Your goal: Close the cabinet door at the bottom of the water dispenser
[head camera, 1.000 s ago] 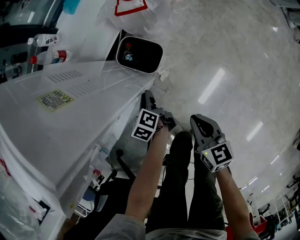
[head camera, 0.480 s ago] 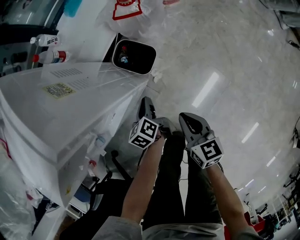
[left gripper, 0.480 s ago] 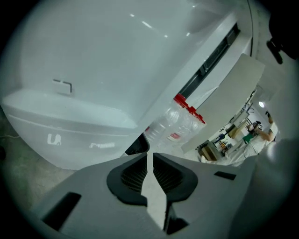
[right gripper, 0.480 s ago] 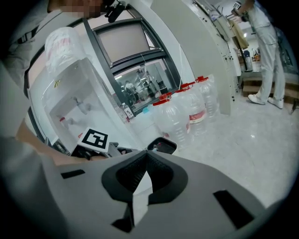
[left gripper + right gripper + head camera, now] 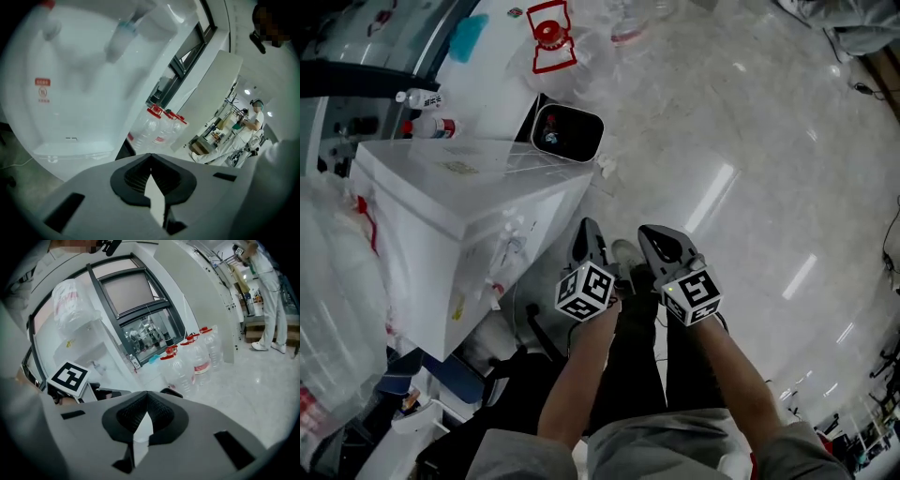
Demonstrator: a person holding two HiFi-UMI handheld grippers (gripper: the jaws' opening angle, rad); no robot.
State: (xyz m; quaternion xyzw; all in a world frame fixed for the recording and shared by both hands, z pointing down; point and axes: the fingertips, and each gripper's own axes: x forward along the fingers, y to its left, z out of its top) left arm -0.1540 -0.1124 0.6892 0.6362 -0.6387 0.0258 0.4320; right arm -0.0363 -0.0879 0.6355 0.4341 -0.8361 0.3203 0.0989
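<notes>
Low on water dispenser (image 5: 459, 225), cabinet door indistinct, foreshortened from above.

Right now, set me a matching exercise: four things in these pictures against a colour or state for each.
Things: 1 left gripper; 2 water dispenser; 3 water bottles; 4 bin.
States: A red caps; B dark inside, pale rim; C jaws together, empty; D white casing.
Pairs: 1-C; 2-D; 3-A; 4-B.
</notes>
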